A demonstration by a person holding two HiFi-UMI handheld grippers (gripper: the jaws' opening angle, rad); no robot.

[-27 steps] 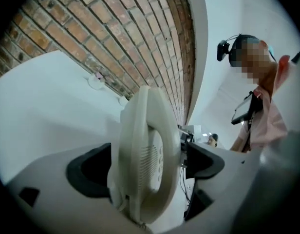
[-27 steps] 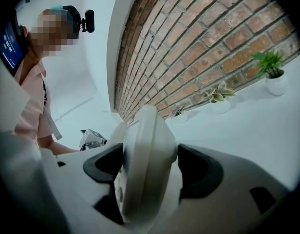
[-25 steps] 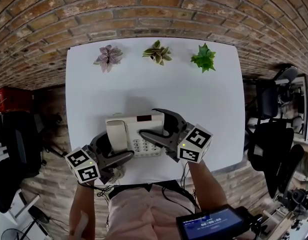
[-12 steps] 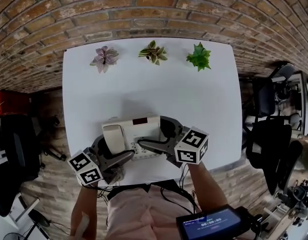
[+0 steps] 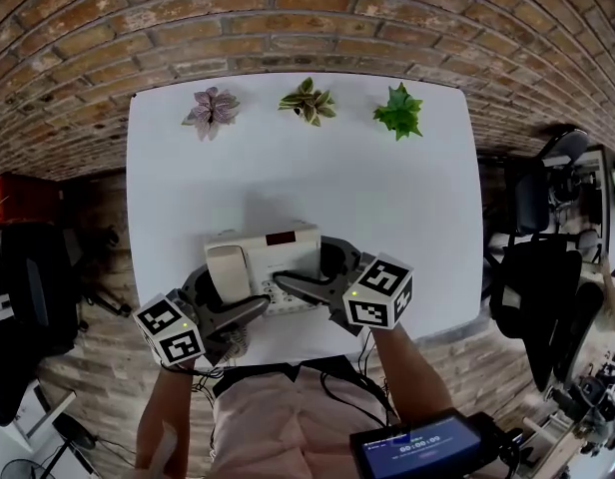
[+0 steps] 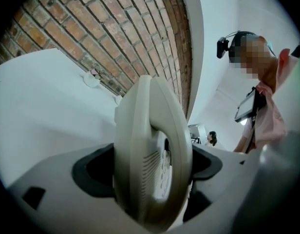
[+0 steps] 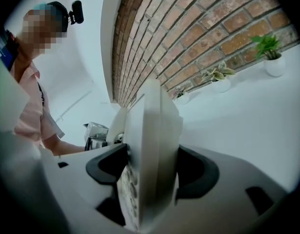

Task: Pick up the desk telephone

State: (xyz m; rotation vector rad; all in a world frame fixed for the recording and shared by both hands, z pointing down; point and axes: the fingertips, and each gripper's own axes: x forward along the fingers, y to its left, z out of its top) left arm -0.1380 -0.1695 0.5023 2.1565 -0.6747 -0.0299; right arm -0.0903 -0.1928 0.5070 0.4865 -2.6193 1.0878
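A cream desk telephone (image 5: 266, 255) with its handset on the left lies on the white table (image 5: 307, 178), near the front edge. My left gripper (image 5: 228, 297) grips its handset end: in the left gripper view the phone (image 6: 150, 150) fills the gap and both dark pads (image 6: 94, 172) touch it. My right gripper (image 5: 309, 267) holds the keypad end. Its jaws are closing, and in the right gripper view both pads (image 7: 198, 172) lie against the phone's edge (image 7: 150, 140). The phone's underside is hidden, so I cannot tell whether it is off the table.
Three small potted plants stand along the table's far edge: pinkish (image 5: 211, 110), variegated (image 5: 307, 101) and green (image 5: 397, 111). The phone's coiled cord (image 5: 234, 344) hangs at the front edge. A brick wall lies behind, office chairs (image 5: 542, 267) to the right.
The right gripper has slid a little left and nearer, and its jaws have narrowed onto the phone's keypad end. The left gripper has stayed on the handset end.
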